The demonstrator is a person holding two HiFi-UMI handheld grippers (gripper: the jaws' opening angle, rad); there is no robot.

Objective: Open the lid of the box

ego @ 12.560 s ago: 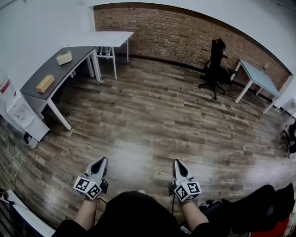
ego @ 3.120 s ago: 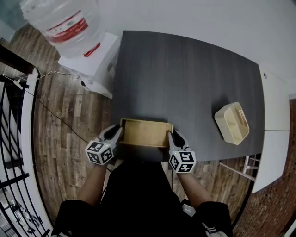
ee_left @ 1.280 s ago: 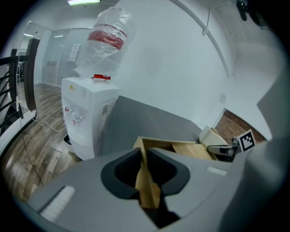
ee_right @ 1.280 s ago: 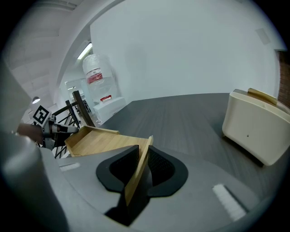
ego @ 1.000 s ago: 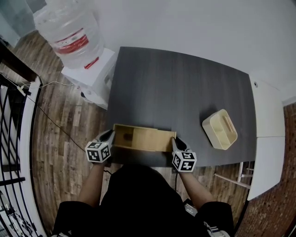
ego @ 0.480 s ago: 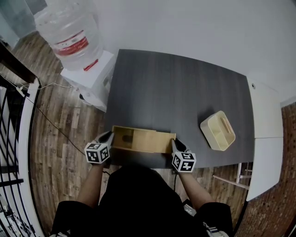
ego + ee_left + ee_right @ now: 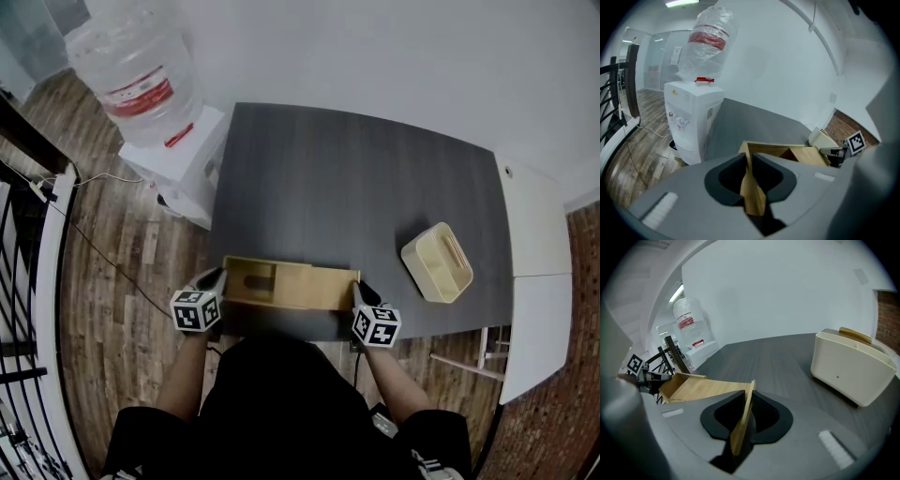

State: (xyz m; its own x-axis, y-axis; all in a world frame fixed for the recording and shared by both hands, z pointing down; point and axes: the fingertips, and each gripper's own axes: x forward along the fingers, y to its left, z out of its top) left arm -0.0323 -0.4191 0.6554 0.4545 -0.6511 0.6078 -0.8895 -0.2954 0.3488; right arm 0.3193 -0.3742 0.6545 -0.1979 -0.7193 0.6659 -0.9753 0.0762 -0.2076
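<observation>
A light wooden box point(image 7: 251, 280) lies at the near edge of the dark grey table point(image 7: 356, 187). Its sliding lid point(image 7: 314, 287) is pushed to the right, so the left part of the inside shows. My left gripper point(image 7: 217, 275) is shut on the box's left end wall point(image 7: 752, 187). My right gripper point(image 7: 357, 286) has the lid's thin right end point(image 7: 743, 420) between its jaws, which are closing on it. In the right gripper view the lid's top point(image 7: 708, 389) runs away toward the left gripper.
A cream open-topped holder point(image 7: 436, 262) stands on the table to the right of the box. A water dispenser point(image 7: 173, 141) with a bottle stands off the table's left side. A white table point(image 7: 534, 281) adjoins on the right. A black railing point(image 7: 28, 281) runs at far left.
Three seconds ago the lid covered the box; it has slid rightward and the left opening is slightly wider than a second ago. Both grippers stay at the box's ends.
</observation>
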